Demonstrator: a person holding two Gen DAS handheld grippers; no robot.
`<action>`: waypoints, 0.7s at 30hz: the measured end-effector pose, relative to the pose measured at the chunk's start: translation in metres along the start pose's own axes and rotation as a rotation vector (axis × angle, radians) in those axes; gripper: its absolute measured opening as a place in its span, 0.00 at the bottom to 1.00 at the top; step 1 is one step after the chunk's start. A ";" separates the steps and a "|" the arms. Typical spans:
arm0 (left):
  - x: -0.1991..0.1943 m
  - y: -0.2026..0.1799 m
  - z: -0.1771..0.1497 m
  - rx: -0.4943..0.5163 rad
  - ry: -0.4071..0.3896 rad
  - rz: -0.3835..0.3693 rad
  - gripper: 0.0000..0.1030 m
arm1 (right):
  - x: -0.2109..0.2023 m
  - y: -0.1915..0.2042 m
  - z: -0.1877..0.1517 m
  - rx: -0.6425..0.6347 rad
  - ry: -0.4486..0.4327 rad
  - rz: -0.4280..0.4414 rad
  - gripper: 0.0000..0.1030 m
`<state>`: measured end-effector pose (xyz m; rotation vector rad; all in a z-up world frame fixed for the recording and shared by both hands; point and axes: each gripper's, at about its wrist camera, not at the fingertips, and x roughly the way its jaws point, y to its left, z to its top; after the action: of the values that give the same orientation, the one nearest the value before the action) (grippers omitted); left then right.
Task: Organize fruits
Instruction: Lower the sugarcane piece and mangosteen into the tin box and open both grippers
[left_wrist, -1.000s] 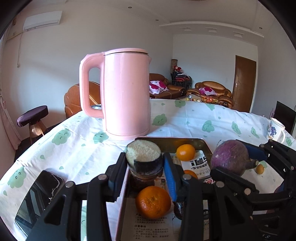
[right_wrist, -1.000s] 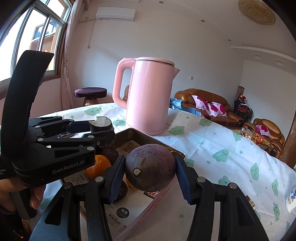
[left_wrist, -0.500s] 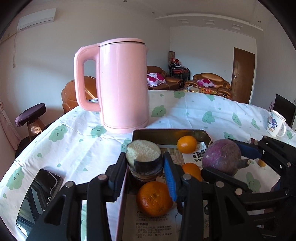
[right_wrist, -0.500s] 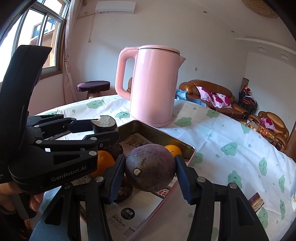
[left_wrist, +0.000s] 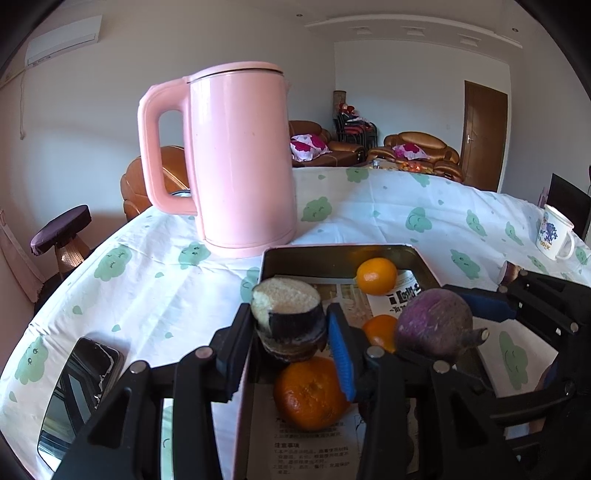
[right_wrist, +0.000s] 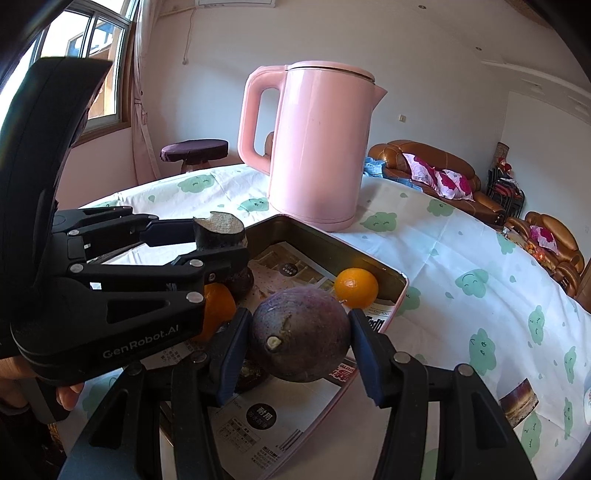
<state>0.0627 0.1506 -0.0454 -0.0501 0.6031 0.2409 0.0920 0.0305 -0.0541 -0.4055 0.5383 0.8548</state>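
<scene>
My left gripper (left_wrist: 290, 326) is shut on a cut eggplant piece (left_wrist: 288, 317), dark-skinned with a pale cut face, held over the near left part of a metal tray (left_wrist: 332, 254) lined with newspaper. My right gripper (right_wrist: 299, 339) is shut on a round purple fruit (right_wrist: 300, 338), held over the tray's near right side; it also shows in the left wrist view (left_wrist: 434, 325). Oranges lie in the tray: one far (left_wrist: 376, 276), one near (left_wrist: 308, 393), one partly hidden (left_wrist: 378, 330). The eggplant piece also shows in the right wrist view (right_wrist: 219, 230).
A tall pink kettle (left_wrist: 236, 158) stands just behind the tray. A phone (left_wrist: 79, 391) lies on the tablecloth at the near left. A white mug (left_wrist: 554, 238) stands far right. A small brown round piece (right_wrist: 519, 402) lies right of the tray.
Both grippers have moved forward and lower over the tray, still holding the eggplant piece and the purple fruit. The kettle looms closer.
</scene>
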 end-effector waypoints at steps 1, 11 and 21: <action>0.000 -0.001 0.000 0.002 0.000 0.002 0.42 | 0.000 0.002 0.000 -0.008 0.002 0.000 0.54; -0.003 -0.004 0.000 0.024 -0.017 0.008 0.46 | 0.002 0.001 -0.001 -0.004 0.018 0.020 0.60; -0.031 0.001 0.002 -0.015 -0.107 0.019 0.75 | -0.014 -0.002 -0.003 0.016 -0.045 -0.012 0.70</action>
<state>0.0387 0.1449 -0.0262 -0.0453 0.4954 0.2647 0.0848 0.0192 -0.0477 -0.3737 0.4999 0.8460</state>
